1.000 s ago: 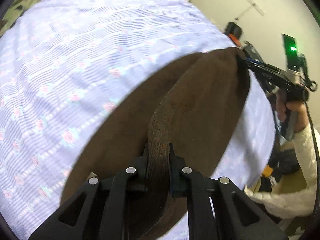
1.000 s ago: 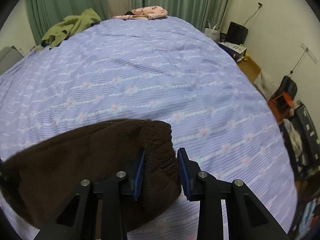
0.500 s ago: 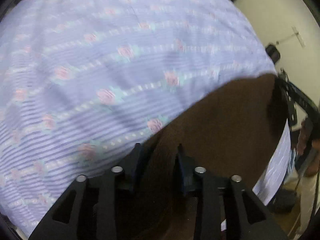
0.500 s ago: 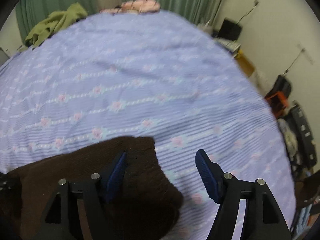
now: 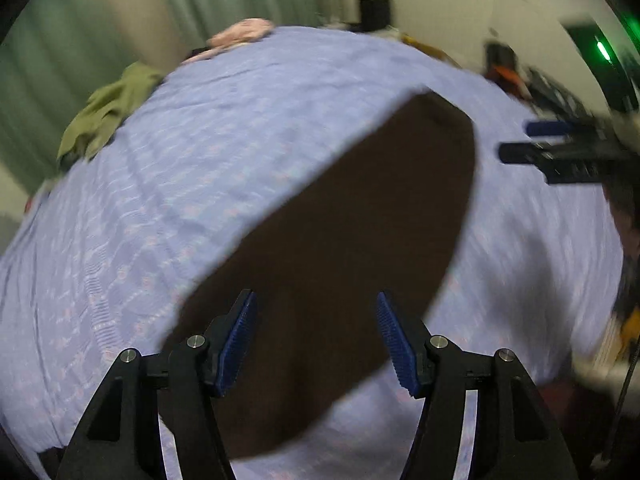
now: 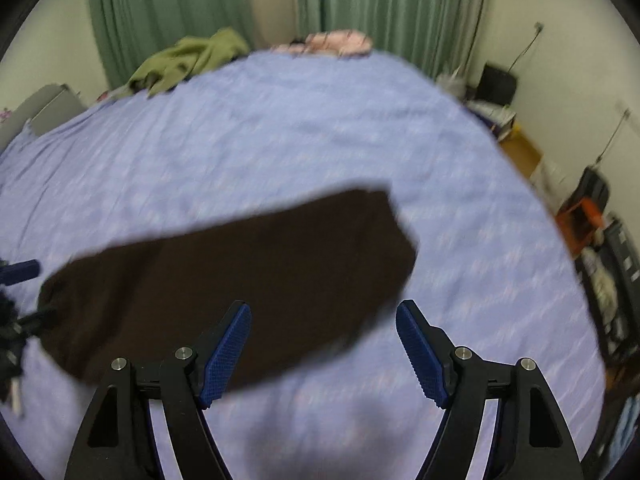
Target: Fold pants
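Observation:
The dark brown pants (image 5: 340,240) lie folded in a flat oblong on the lilac flowered bedspread (image 5: 200,160). They also show in the right wrist view (image 6: 240,280). My left gripper (image 5: 316,336) is open and empty, raised above the near end of the pants. My right gripper (image 6: 322,348) is open and empty, above the pants' near edge. The right gripper also shows in the left wrist view (image 5: 520,142), beside the pants' far end. Both views are motion-blurred.
A green garment (image 6: 192,60) and a pink garment (image 6: 336,42) lie at the far end of the bed by green curtains (image 6: 360,8). Bags and clutter (image 6: 592,216) stand on the floor at the right of the bed.
Both grippers have opened and let go of the pants, then lifted back. The pants now lie flat on the bed.

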{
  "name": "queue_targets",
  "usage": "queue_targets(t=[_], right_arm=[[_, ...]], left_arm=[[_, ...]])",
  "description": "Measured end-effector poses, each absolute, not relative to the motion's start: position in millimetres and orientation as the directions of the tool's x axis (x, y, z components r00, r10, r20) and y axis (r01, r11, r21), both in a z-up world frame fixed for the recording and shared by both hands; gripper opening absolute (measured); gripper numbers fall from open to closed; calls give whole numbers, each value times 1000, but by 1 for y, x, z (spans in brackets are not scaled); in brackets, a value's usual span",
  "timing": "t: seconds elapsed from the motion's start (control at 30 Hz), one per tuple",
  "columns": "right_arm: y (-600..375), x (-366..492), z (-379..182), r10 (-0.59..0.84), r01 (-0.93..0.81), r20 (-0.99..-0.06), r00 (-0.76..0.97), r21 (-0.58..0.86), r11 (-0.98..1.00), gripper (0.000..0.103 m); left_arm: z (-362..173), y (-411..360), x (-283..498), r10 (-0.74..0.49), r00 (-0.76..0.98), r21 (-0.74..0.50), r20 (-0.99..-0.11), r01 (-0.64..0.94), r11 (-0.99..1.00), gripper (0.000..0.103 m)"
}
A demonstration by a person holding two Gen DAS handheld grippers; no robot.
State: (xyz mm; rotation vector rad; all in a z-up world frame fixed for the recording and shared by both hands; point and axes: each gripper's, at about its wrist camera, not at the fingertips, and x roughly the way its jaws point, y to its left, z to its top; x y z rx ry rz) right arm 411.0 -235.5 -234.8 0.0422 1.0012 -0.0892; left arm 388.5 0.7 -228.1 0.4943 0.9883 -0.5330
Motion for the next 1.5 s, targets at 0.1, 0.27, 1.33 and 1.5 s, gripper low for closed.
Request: queue_targets(t=[0.1, 0.27, 1.33, 1.5], right_arm=[[-227, 382, -253, -12, 91, -885, 465, 34, 995, 75], [-215, 343, -273, -16, 75, -916, 401, 15, 997, 75], [-155, 447, -294, 574, -373, -756, 314, 457, 807, 48], [-131, 478, -326, 614, -386, -765, 196, 515, 765, 49]], left_arm=[[-253, -29, 350, -149, 485, 271, -862, 688, 673, 61], [-298, -73, 324, -96, 578, 459, -811, 728, 509, 60], [-297, 21, 512, -457, 54, -375, -888, 489, 787, 14], [-301, 31, 514, -503, 22, -439, -864, 456, 774, 15]])
